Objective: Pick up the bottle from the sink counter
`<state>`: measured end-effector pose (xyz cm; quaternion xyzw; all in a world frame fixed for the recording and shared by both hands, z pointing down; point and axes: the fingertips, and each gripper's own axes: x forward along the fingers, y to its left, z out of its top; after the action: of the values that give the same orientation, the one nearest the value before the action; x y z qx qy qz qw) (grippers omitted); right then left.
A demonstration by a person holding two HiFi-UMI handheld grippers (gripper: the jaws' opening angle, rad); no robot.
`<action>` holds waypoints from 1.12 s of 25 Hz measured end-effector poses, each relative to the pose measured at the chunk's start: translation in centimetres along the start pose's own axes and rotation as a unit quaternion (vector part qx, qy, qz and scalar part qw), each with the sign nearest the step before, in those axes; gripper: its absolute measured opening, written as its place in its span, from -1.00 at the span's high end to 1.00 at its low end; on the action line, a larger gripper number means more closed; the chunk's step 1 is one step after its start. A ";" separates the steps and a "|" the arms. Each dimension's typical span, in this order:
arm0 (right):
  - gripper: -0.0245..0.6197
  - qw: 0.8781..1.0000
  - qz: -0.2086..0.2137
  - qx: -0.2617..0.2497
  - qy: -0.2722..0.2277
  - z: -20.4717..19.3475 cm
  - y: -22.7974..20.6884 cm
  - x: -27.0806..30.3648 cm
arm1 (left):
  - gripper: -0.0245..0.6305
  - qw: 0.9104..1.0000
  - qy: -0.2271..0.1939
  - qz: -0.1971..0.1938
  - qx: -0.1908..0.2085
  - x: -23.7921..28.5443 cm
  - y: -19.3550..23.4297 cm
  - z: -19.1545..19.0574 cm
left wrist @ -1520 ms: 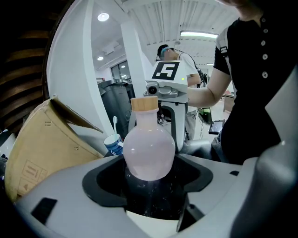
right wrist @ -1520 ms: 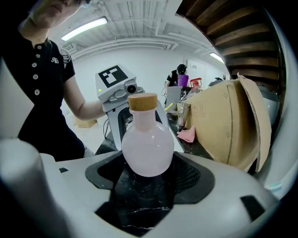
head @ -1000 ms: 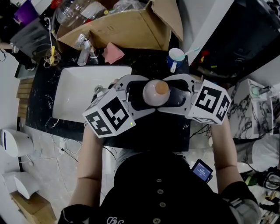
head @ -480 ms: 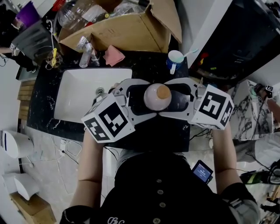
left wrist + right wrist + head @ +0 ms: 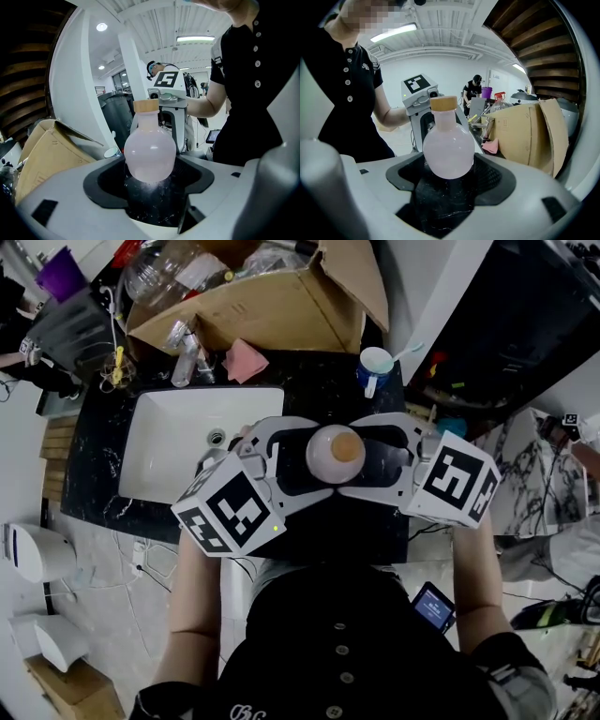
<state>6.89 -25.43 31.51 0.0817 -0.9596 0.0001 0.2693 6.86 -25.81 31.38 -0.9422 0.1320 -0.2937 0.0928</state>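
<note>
A round pale pink bottle (image 5: 336, 452) with a cork-coloured cap is caught between my two grippers over the black marble counter (image 5: 319, 381), just right of the sink. My left gripper (image 5: 322, 452) comes at it from the left and my right gripper (image 5: 353, 454) from the right, with their jaw tips meeting around its belly. In the left gripper view the bottle (image 5: 150, 150) stands upright at the far end of the jaws, with the right gripper behind it. The right gripper view shows the bottle (image 5: 448, 150) the same way. Its base is hidden in the head view.
The white sink (image 5: 159, 442) lies left of the grippers. A white cup (image 5: 377, 362) stands behind them by the wall. A pink cloth (image 5: 246, 360), small bottles (image 5: 187, 357) and an open cardboard box (image 5: 253, 301) crowd the back of the counter.
The bottle and both grippers have stayed together and hardly moved. The left gripper's marker cube has drifted slightly toward me.
</note>
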 end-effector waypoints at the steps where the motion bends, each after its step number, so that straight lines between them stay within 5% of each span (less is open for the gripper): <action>1: -0.10 1.000 0.000 0.000 0.001 -0.1 0.1 0.1 | -0.11 1.000 0.001 0.000 0.000 0.0 -0.1 -0.1; 28: -0.10 1.000 0.013 0.006 0.015 -1.8 0.8 1.4 | -0.11 1.000 0.006 -0.006 -0.023 0.7 -1.0 -2.0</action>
<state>6.50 -24.84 33.83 0.0710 -0.9565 0.0107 0.2827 6.43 -25.23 33.66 -0.9430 0.1334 -0.2972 0.0681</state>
